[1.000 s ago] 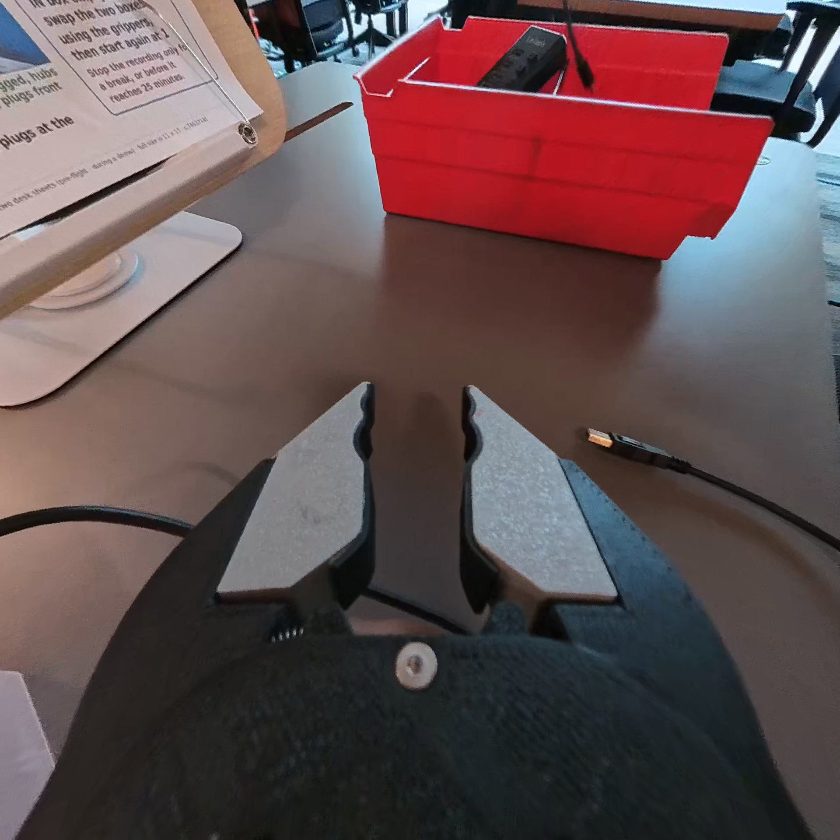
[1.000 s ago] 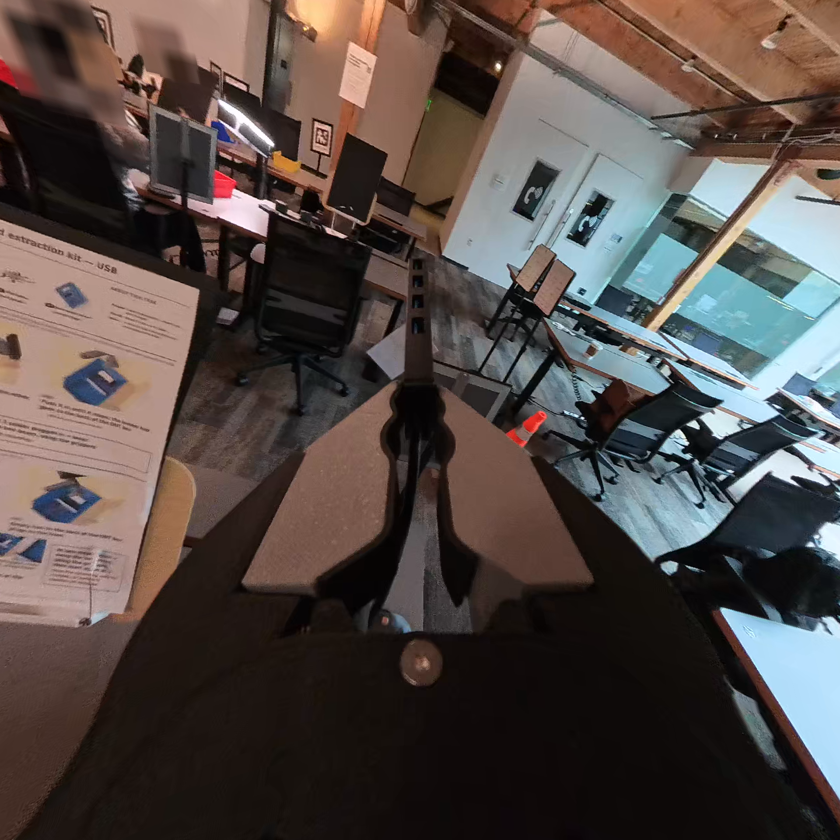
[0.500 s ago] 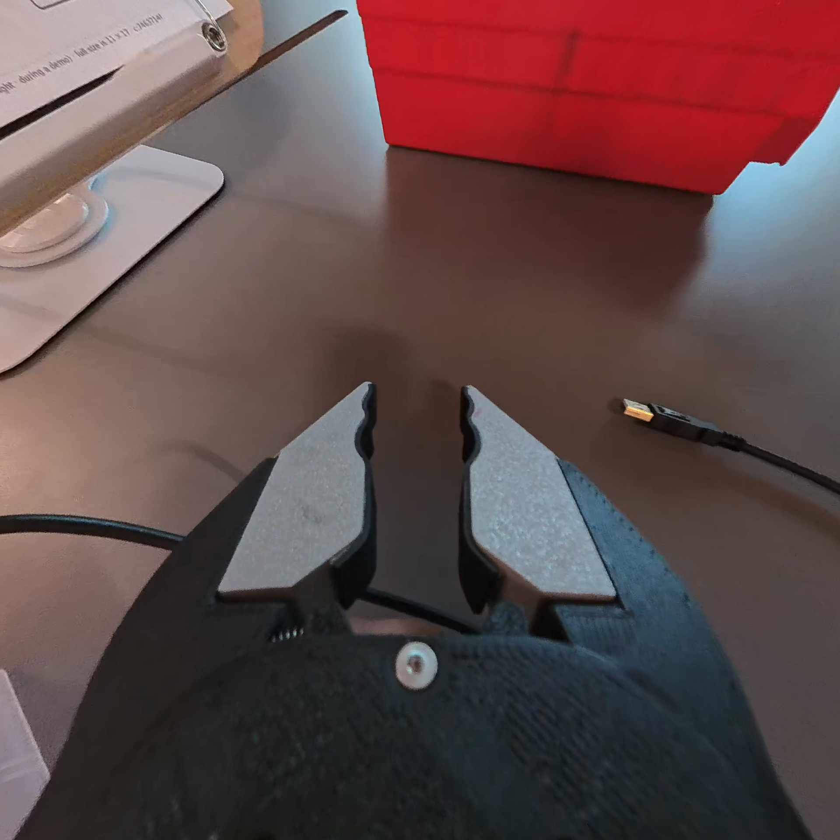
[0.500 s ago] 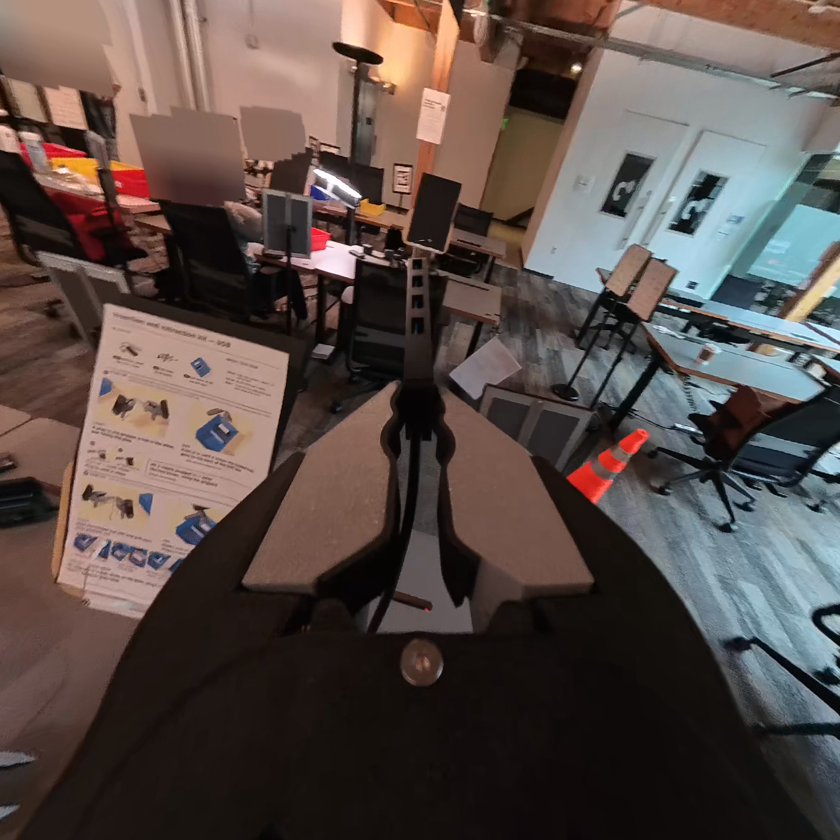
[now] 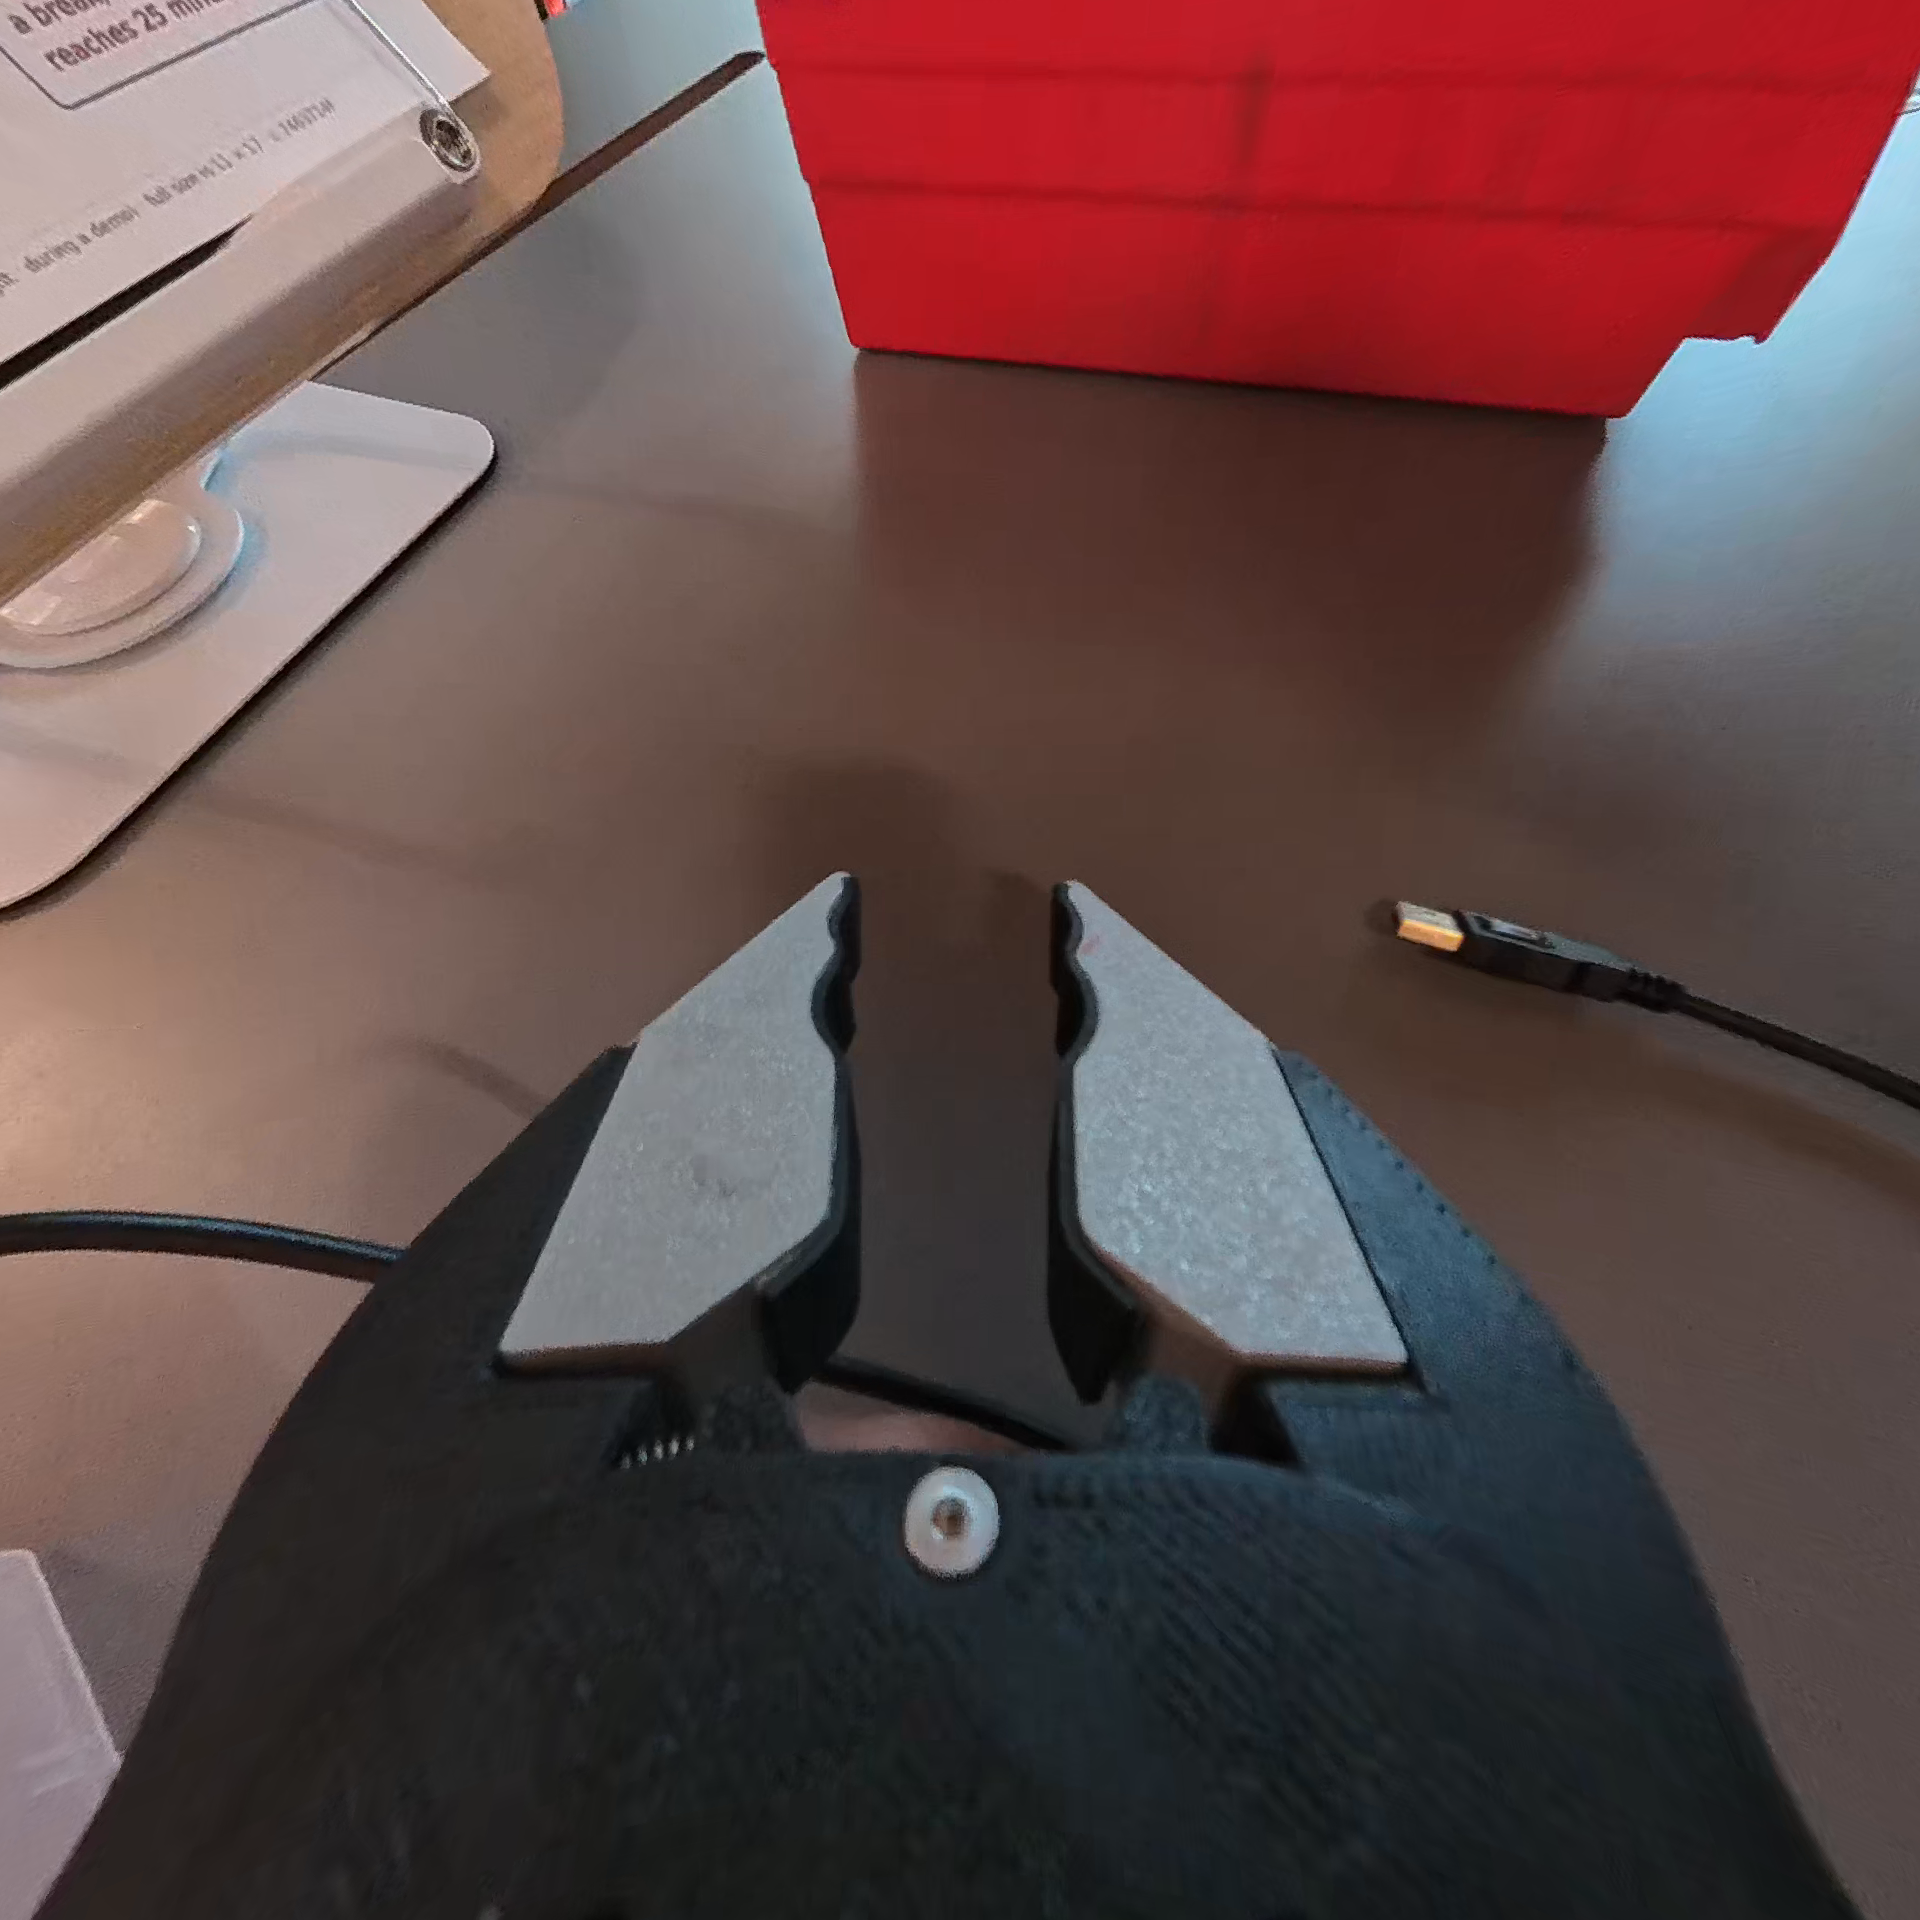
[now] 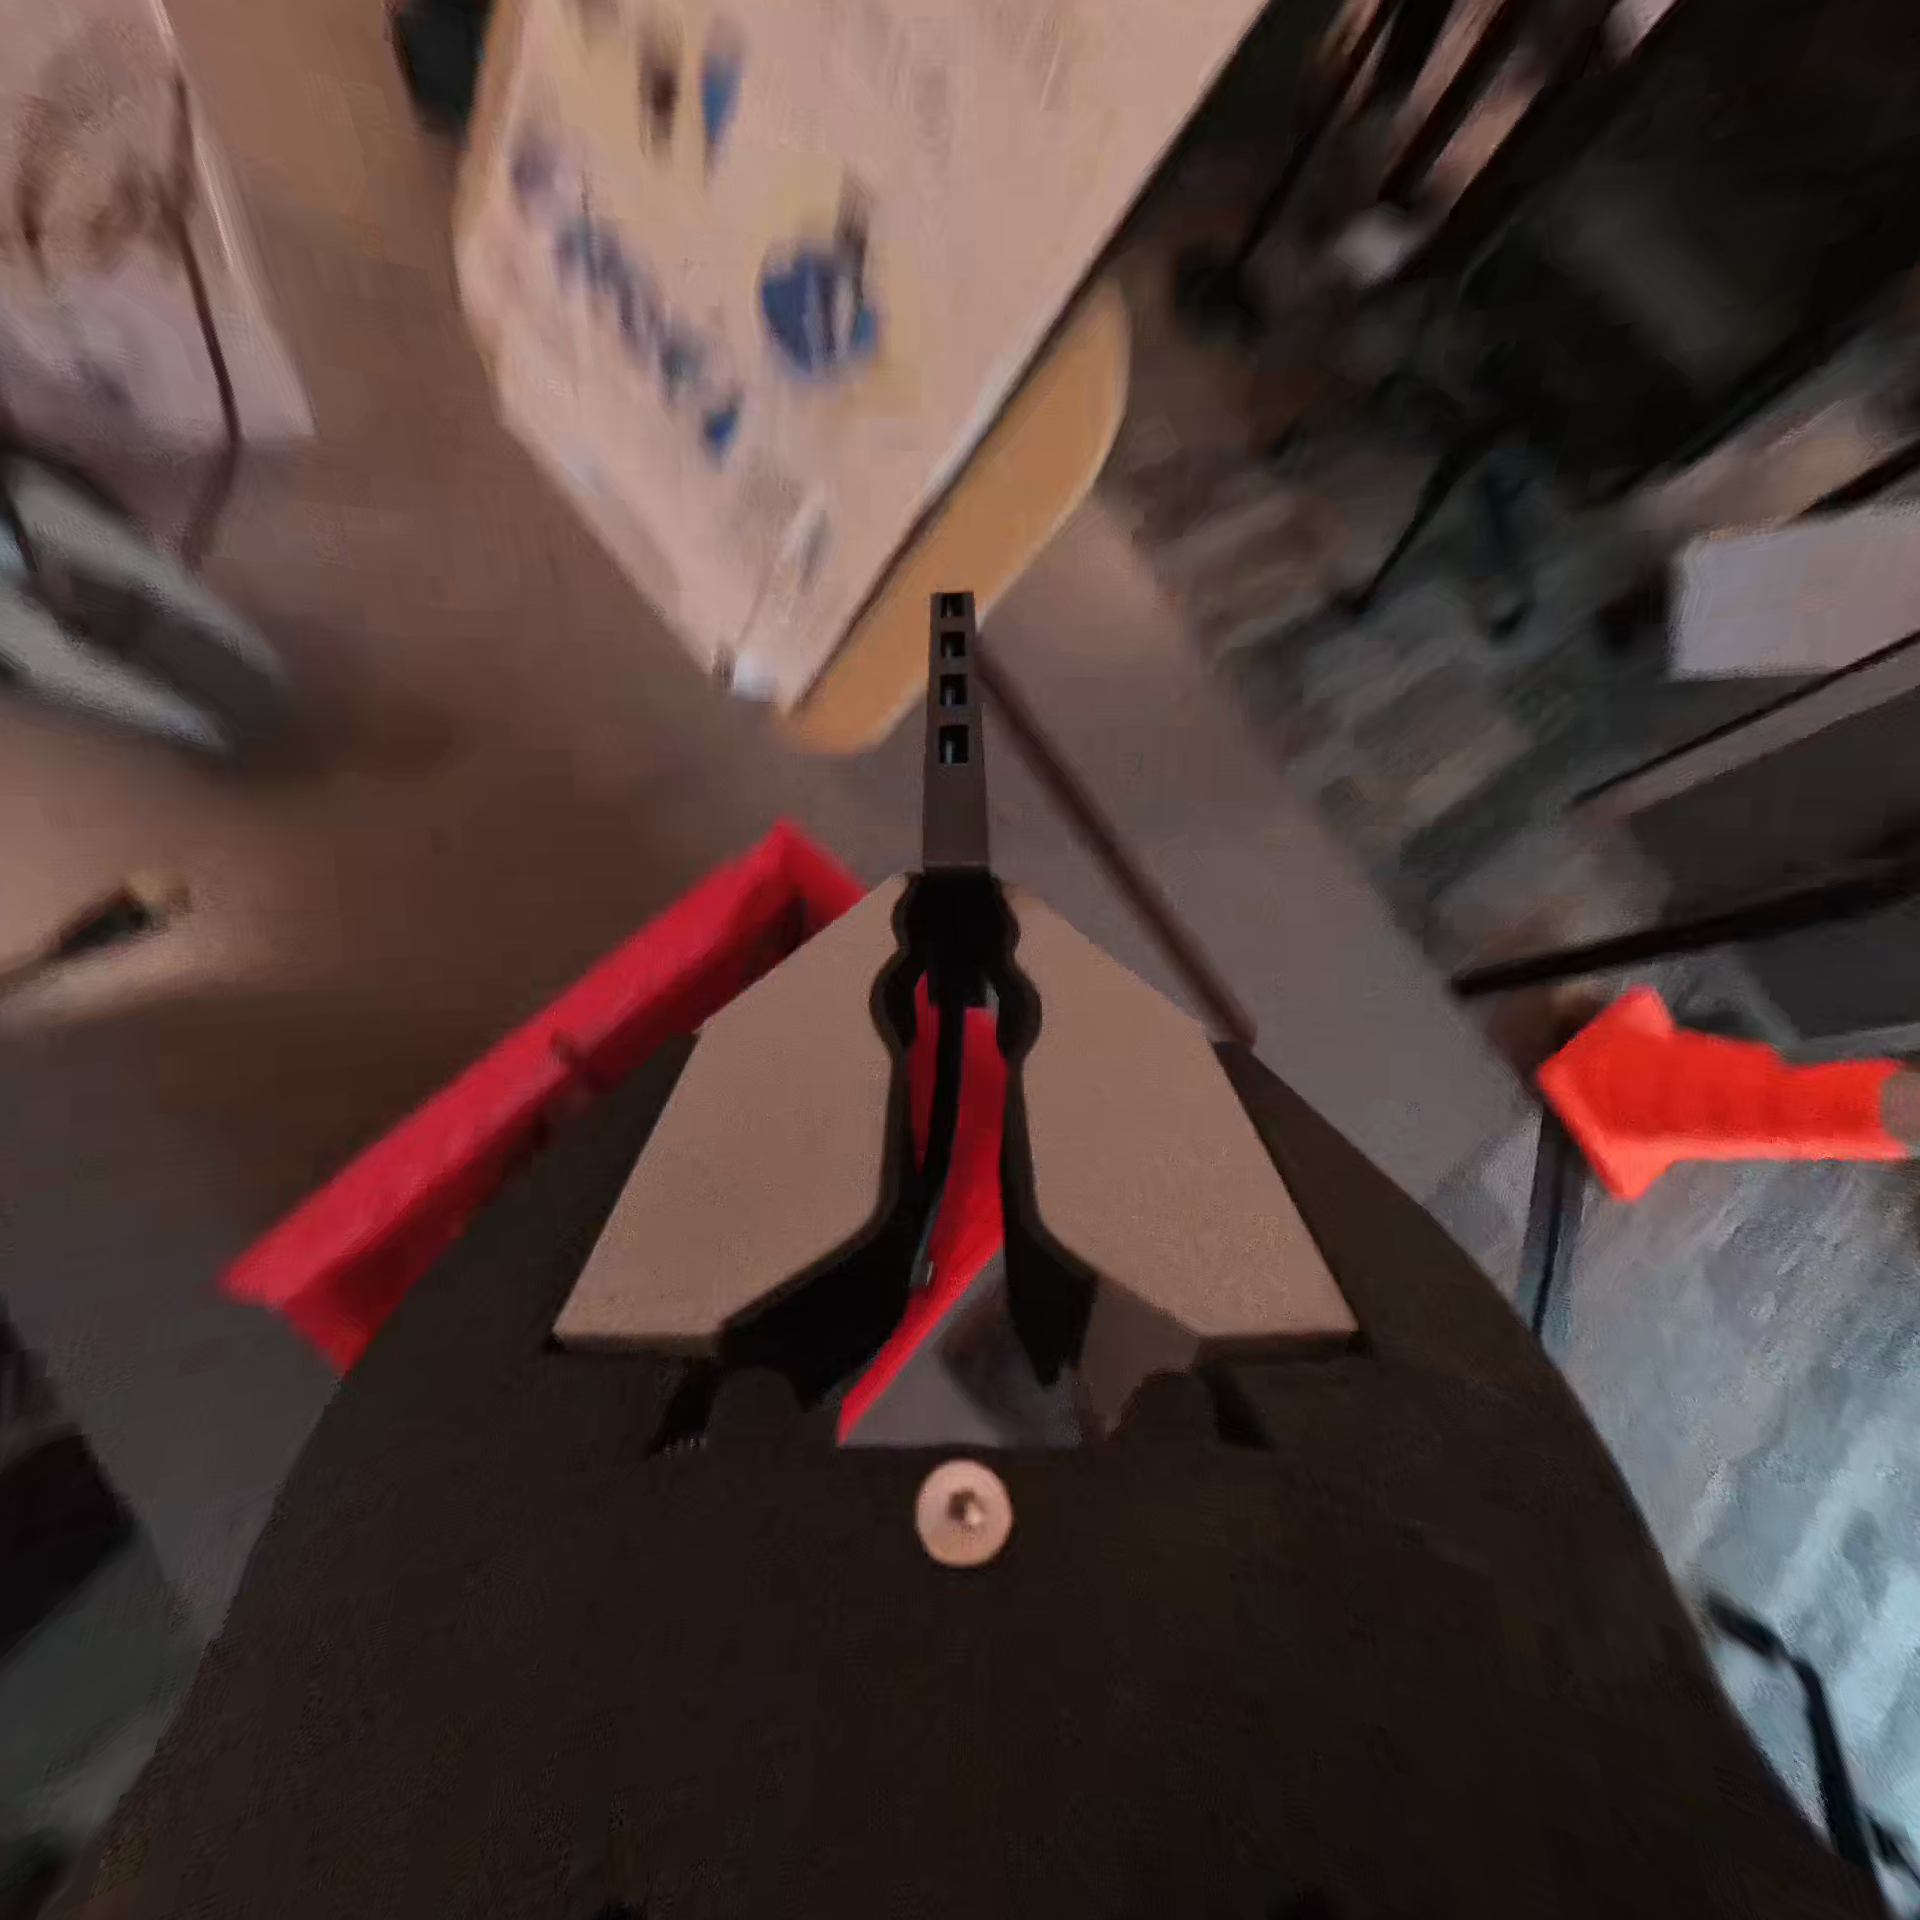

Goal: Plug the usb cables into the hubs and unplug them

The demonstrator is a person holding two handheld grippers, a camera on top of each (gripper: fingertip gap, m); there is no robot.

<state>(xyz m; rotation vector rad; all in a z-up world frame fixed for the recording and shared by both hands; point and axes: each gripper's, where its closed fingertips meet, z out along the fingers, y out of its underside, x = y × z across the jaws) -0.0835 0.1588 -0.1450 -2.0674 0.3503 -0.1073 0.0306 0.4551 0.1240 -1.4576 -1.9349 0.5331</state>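
The left gripper [image 5: 954, 914] hovers low over the table [image 5: 1039, 623], jaws spread and empty. A USB plug [image 5: 1496, 940] lies to its right. The right gripper [image 6: 954, 904] pinches a black hub [image 6: 954, 727] above a red bin [image 6: 540, 1101].

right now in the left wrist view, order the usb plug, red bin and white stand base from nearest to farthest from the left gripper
1. usb plug, right of the left gripper
2. white stand base, ahead left
3. red bin, ahead right
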